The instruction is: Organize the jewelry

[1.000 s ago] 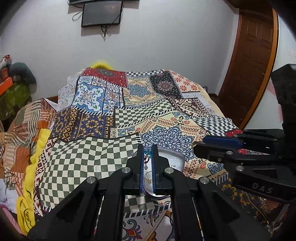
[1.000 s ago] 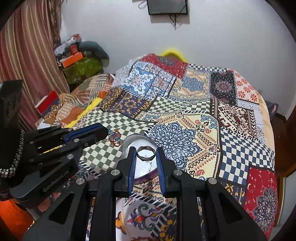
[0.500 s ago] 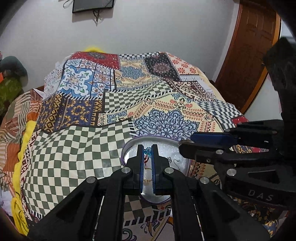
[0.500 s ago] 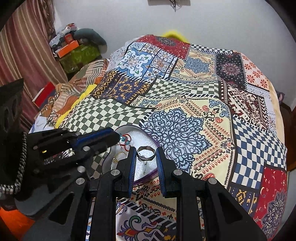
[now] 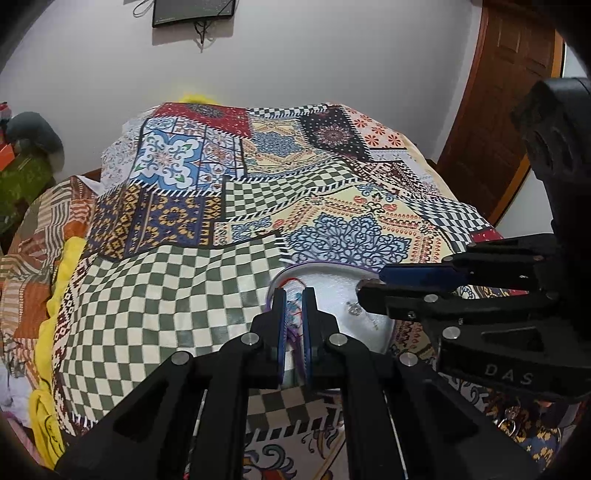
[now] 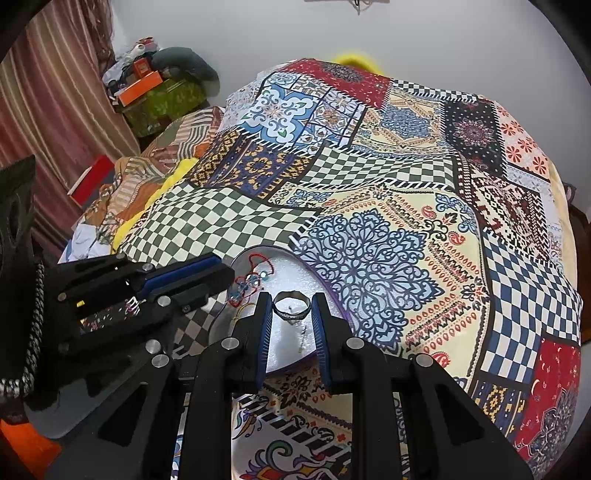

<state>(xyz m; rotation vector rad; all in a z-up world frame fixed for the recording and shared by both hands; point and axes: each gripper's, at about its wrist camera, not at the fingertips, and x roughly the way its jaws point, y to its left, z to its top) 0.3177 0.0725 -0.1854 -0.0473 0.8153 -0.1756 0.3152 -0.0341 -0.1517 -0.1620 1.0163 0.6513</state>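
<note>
Right gripper (image 6: pixel 291 314): I hold a silver ring (image 6: pixel 290 310) pinched between my two blue-padded fingers (image 6: pixel 264 325), just at their tips, above the near part of the tray (image 6: pixel 317 284). In the left wrist view this gripper (image 5: pixel 373 282) reaches in from the right over the tray's right half.

Left gripper (image 5: pixel 294 306): my fingers stand nearly together, with only a narrow gap. Red and purple threads and small blue beads show inside that gap, but I cannot tell whether the pads actually grip them. From the right wrist view the same gripper (image 6: pixel 225 271) comes in from the left, its tips at the tray's left edge.

Tray: a round, pale dish with a purple rim (image 5: pixel 321 263), lying on the bedspread (image 5: pixel 177 291) just ahead of both grippers.

Beaded piece (image 6: pixel 255 273): red cord with blue and clear beads, lying on the far left of the tray, right beside the left gripper's tips.

Small earrings (image 5: pixel 355 308): silvery bits on the tray's right half, under the right gripper.

Bedspread: patchwork of green checks on the left, and a blue lace-like patch (image 6: pixel 365 254) just beyond the tray on the right.

Far left: a striped blanket (image 6: pixel 147 173) and a yellow cloth (image 5: pixel 48 332) along the bed's edge.

Far wall: a dark screen (image 5: pixel 194 11) hangs high, and a brown door (image 5: pixel 506 96) stands at right.
</note>
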